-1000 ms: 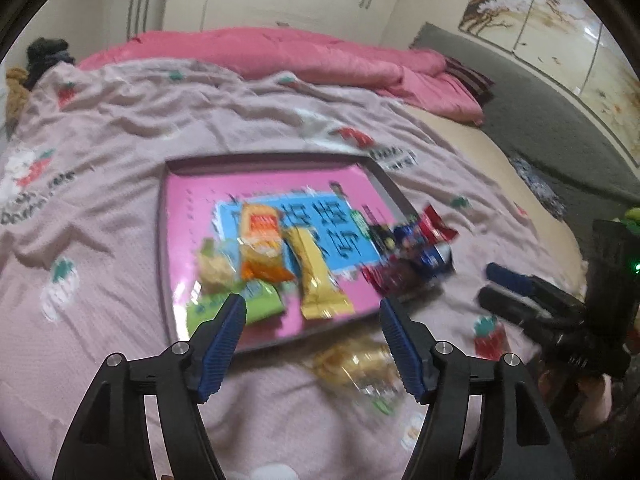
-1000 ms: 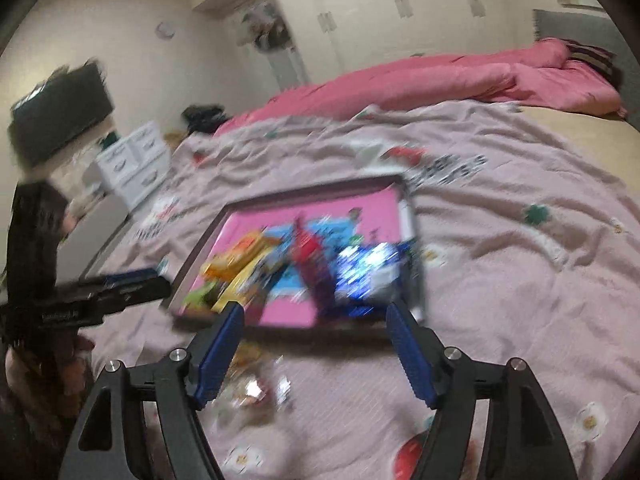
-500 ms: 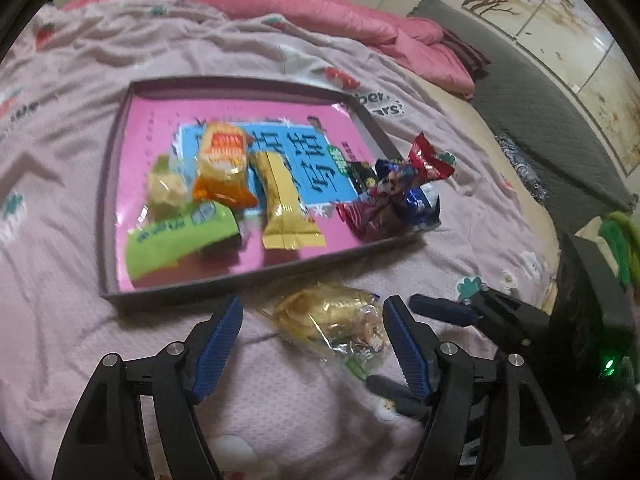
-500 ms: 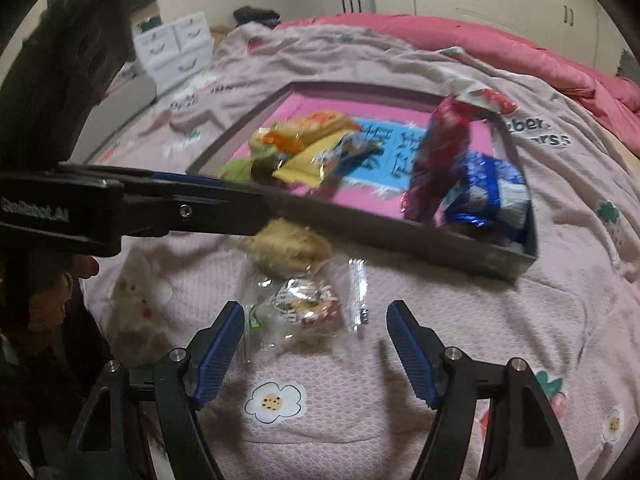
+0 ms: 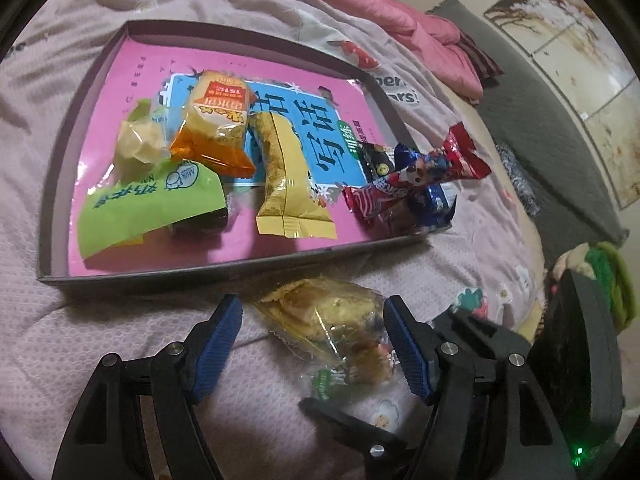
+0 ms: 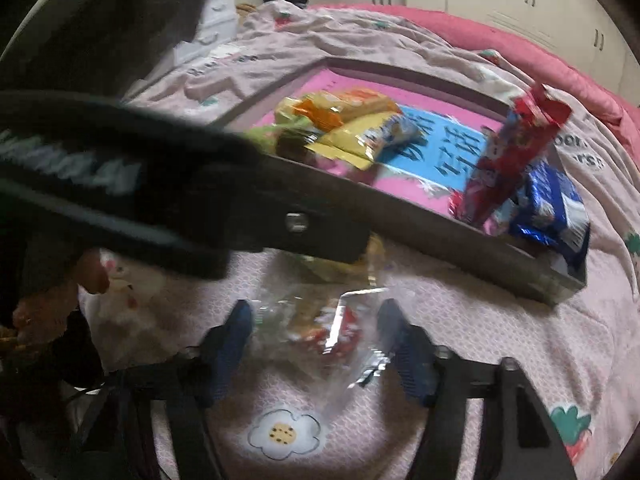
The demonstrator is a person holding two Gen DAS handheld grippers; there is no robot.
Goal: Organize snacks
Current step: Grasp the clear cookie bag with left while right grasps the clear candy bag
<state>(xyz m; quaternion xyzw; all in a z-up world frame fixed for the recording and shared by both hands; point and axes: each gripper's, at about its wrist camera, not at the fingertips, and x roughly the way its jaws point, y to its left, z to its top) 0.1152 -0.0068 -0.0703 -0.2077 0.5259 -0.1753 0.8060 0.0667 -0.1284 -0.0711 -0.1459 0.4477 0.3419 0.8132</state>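
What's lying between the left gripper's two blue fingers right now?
A clear-wrapped golden pastry snack lies on the pink bedspread between the open left gripper fingers, just outside the grey tray's near wall. The left wrist view shows it.

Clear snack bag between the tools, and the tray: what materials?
Snack bag: thin clear plastic film, glossy; contents show through and it crinkles with bright glints. Tray: looks like matte grey cardboard with thin flat walls, though plastic can't be ruled out.
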